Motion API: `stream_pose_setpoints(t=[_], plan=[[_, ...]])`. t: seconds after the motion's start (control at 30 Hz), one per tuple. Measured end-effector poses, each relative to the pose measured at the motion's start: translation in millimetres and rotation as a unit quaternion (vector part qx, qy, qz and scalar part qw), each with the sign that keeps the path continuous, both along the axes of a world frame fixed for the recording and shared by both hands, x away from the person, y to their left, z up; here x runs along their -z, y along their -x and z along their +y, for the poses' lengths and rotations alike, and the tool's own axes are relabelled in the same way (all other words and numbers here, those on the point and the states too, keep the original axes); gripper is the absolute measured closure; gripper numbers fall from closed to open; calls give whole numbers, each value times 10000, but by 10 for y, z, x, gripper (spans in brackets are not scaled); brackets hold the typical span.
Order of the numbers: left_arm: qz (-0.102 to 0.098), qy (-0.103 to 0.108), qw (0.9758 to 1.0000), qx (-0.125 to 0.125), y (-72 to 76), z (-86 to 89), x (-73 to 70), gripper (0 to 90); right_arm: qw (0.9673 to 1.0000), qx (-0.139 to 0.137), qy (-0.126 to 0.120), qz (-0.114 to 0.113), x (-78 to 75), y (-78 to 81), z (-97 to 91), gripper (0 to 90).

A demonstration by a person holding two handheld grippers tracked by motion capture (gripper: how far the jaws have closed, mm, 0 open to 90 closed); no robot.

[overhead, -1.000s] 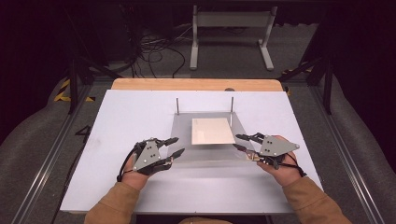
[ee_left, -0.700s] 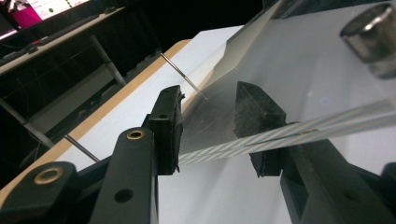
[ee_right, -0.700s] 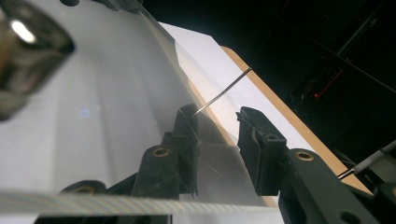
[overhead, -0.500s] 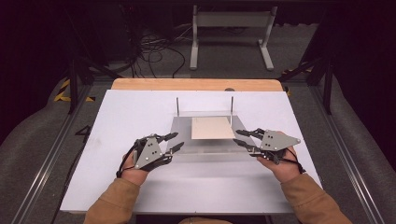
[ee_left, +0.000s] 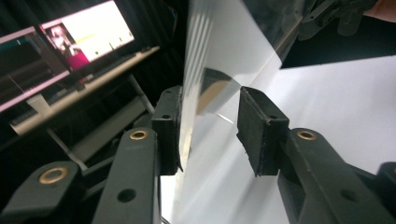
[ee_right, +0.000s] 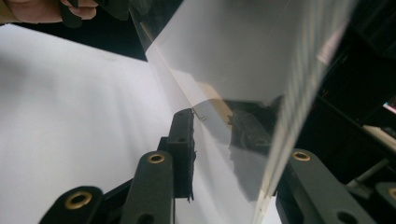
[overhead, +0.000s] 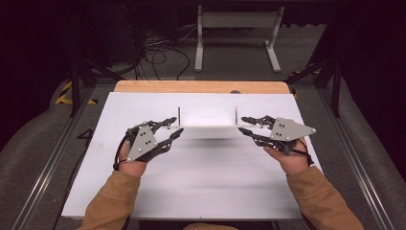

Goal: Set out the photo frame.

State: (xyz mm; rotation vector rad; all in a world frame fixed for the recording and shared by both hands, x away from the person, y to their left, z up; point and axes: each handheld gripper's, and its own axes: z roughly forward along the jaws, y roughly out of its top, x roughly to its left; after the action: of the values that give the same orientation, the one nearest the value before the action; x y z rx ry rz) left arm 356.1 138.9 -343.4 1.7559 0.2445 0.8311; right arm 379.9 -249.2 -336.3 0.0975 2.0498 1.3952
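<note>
A clear plastic tray with two thin upright posts hangs level above the white tabletop, held by its two ends. My left gripper is clamped on the left end; its jaws have just been closing on the tray wall. My right gripper grips the right end. In the left gripper view the glossy sheet runs between the pads, with a beige card beyond. In the right gripper view the sheet covers one jaw, and the same card shows through it.
A wooden board lies along the table's far edge. Behind it are a white metal stand and floor cables. Metal rails run down both sides. A lit monitor stands beyond the left gripper.
Both grippers have risen with the tray, lifting it off the table. It now appears nearly edge-on from above, with a shadow beneath, and the beige card's top face is lost from the high view.
</note>
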Motion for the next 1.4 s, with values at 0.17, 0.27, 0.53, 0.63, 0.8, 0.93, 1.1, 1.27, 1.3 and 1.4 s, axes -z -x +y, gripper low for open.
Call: stream_pose_setpoints(t=[0.17, 0.27, 0.53, 0.63, 0.8, 0.93, 1.1, 1.27, 1.3, 1.4], plan=[[94, 221, 9996, 174, 7, 55, -183, 633, 9997, -172, -163, -15, -194, 18, -2, 678], [240, 400, 9985, 290, 23, 79, -244, 631, 9990, -293, -294, 155, -269, 40, -7, 687], [656, 628, 9949, 438, 80, 92, -422, 625, 9964, -421, -498, 551, -465, 170, -29, 709], [849, 812, 9916, 543, 66, 104, -472, 622, 9946, -500, -575, 701, -517, 203, -39, 723], [1059, 948, 9881, 590, 41, 101, -475, 620, 9916, -555, -646, 973, -585, 233, -54, 742], [1133, 1021, 9867, 564, -7, 101, -415, 616, 9913, -528, -634, 1022, -558, 186, -56, 741], [1211, 1057, 9858, 480, -47, 109, -410, 614, 9895, -510, -739, 1136, -564, 105, -26, 726], [1142, 1092, 9862, 490, -93, 99, -399, 603, 9885, -522, -829, 1153, -545, 75, -33, 725], [1134, 1049, 9868, 476, -102, 100, -404, 603, 9886, -512, -850, 1128, -539, 66, -36, 718], [1077, 1041, 9879, 394, -133, 84, -403, 596, 9886, -426, -925, 1111, -525, 26, -50, 698]])
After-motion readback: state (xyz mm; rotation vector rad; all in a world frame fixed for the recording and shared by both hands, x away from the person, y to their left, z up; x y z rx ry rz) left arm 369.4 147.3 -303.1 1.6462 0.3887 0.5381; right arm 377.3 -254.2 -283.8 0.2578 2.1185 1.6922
